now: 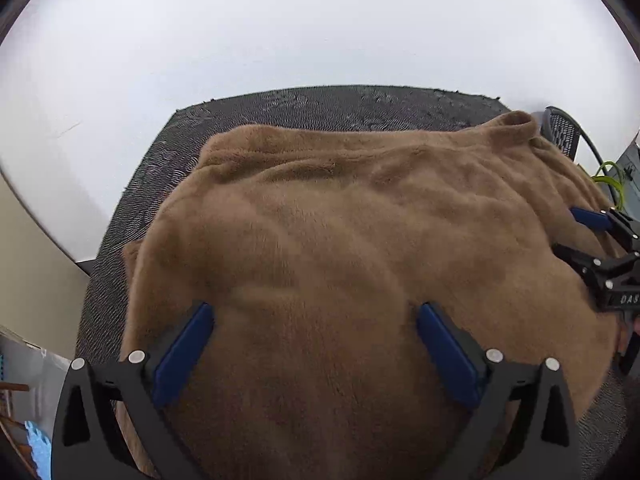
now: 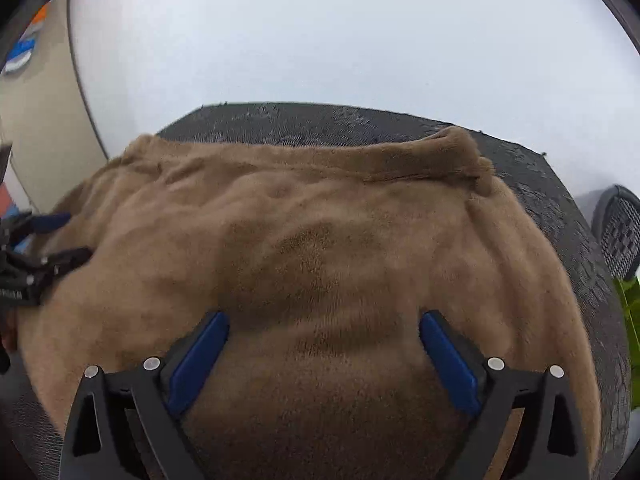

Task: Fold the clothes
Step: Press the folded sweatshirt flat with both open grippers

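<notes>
Two grippers, the left gripper and the right gripper, are hovering with fingers spread wide and grasping nothing over a brown fleece sweater lying flat on the dark mat atop the white counter, probably positioning for a fold.

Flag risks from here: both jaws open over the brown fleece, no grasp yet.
1. The fleece is thick and already doubled over; the left gripper, jaws wide, may pinch only the top layer.
2. The right gripper sits mid-cloth, so a lift could bunch it.
3. The fleece overhangs the mat at the near edge and could slide.
</notes>
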`<state>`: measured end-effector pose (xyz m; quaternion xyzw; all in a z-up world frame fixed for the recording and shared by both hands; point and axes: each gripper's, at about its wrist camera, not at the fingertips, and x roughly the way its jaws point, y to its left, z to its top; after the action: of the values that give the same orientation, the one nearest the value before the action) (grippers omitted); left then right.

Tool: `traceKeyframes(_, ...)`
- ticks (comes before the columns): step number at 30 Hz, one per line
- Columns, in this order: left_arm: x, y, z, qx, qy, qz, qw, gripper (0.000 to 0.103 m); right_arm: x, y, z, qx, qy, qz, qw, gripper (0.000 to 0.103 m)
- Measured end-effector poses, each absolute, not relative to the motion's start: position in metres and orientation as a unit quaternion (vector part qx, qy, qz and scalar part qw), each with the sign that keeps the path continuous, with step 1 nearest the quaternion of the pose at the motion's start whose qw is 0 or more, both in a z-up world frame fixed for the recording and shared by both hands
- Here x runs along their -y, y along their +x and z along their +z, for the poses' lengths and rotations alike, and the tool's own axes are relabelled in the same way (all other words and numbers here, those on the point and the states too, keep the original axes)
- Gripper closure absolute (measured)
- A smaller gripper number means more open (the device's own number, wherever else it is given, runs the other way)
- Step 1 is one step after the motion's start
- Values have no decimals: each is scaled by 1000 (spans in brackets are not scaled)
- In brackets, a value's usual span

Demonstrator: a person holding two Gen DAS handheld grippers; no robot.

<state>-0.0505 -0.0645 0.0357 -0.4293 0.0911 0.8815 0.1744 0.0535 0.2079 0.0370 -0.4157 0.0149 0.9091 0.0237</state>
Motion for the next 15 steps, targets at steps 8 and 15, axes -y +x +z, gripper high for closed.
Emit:
traceKeyframes(8,95,-12,43,-73,-435,880,177,1,-227,110,64,-3,-392,918,60,4)
traceKeyframes(15,104,-11,34,-66,-445,874,184,1,-245,115,35,-33,-438,897,49,1)
